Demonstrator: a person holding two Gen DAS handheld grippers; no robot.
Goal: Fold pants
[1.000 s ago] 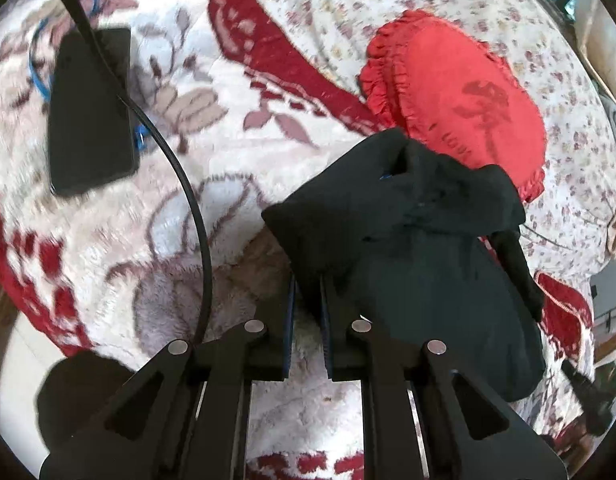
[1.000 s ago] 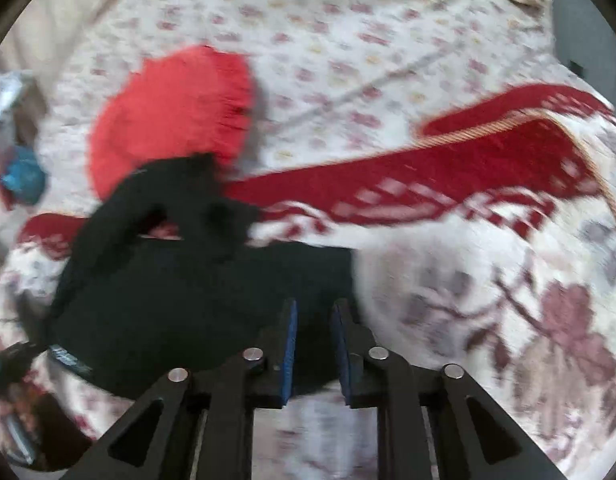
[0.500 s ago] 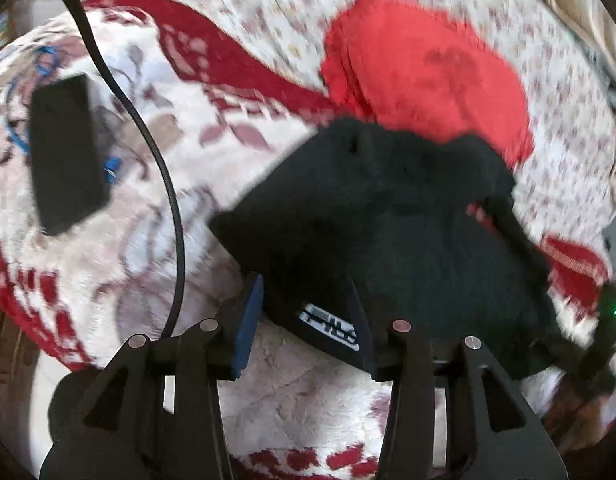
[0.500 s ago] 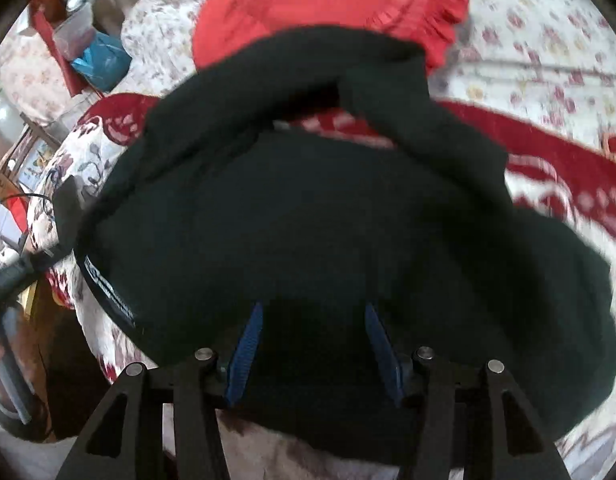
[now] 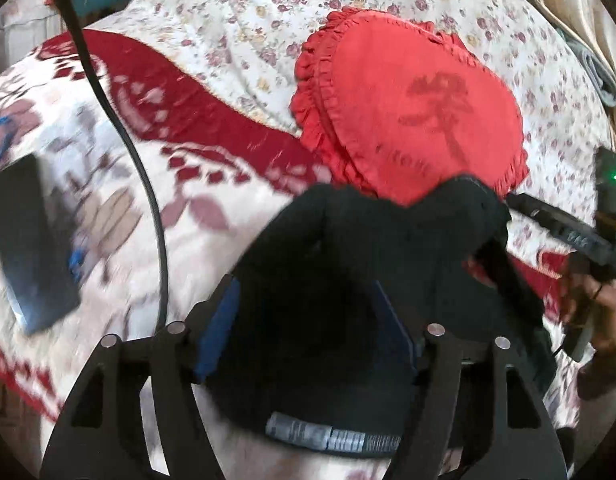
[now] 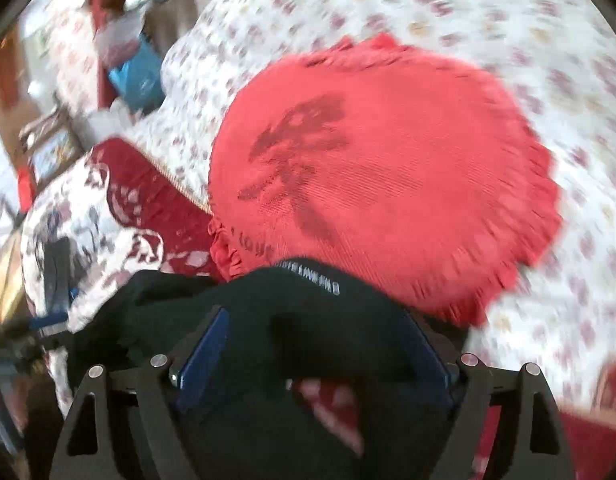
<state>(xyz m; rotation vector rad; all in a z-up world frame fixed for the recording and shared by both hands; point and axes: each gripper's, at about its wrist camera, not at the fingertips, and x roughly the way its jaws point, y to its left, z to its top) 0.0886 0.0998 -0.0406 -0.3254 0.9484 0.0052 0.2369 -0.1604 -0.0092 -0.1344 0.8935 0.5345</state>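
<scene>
Both of my claws have spread since a second ago, when their blue pads were nearly pinched together on the edge of the black fabric pants (image 5: 348, 272); the red frilled round cushion (image 6: 380, 184) now fills much more of the right wrist view than it did then.

My left claw (image 5: 303, 320) tilts down toward the bed, its jaws opening, with the bunched black cloth lying between the blue pads (image 5: 215, 320); the pads stand apart from the fabric rather than pressing on it, as far as the blur lets me judge. The grey lettered waistband sits just below, between the finger arms.

My right claw (image 6: 316, 348) also points downward, its jaws opening wide, with the dark cloth heaped between and beneath them. Whether the pads touch it I cannot tell.

The pants lie in a crumpled heap on the red-and-cream patterned blanket (image 5: 119, 184), their far edge touching the cushion.

In the left view a hand (image 5: 592, 300) at the right edge grips the other handle. A black cable (image 5: 147, 184) curves down the left side, near a dark flat phone (image 5: 27, 240).
</scene>
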